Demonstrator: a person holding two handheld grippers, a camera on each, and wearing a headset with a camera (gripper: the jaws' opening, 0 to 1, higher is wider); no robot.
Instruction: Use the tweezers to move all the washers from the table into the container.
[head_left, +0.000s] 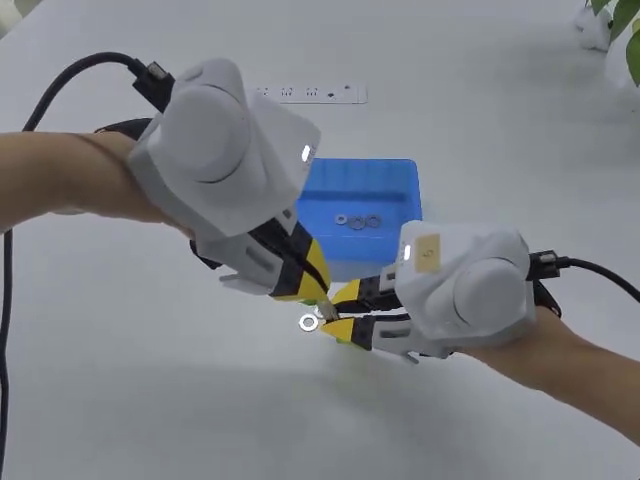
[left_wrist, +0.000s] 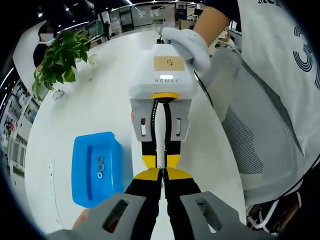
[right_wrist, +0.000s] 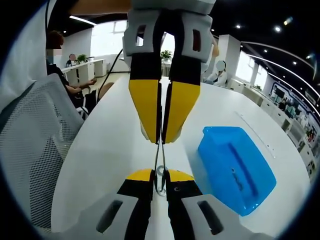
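Tweezers (right_wrist: 160, 152) are gripped by both the closed left gripper (left_wrist: 162, 174) and closed right gripper (right_wrist: 160, 176), met tip to tip over the tabletop (head_left: 120, 380), while one washer (head_left: 308, 322) is seen beside them and three washers (head_left: 357, 220) in the container (head_left: 385, 180).

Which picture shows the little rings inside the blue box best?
The head view: it looks down into the blue box, so the three rings lie in plain sight. The left gripper view shows them smaller. In the right gripper view the box shows, but its rings blur.
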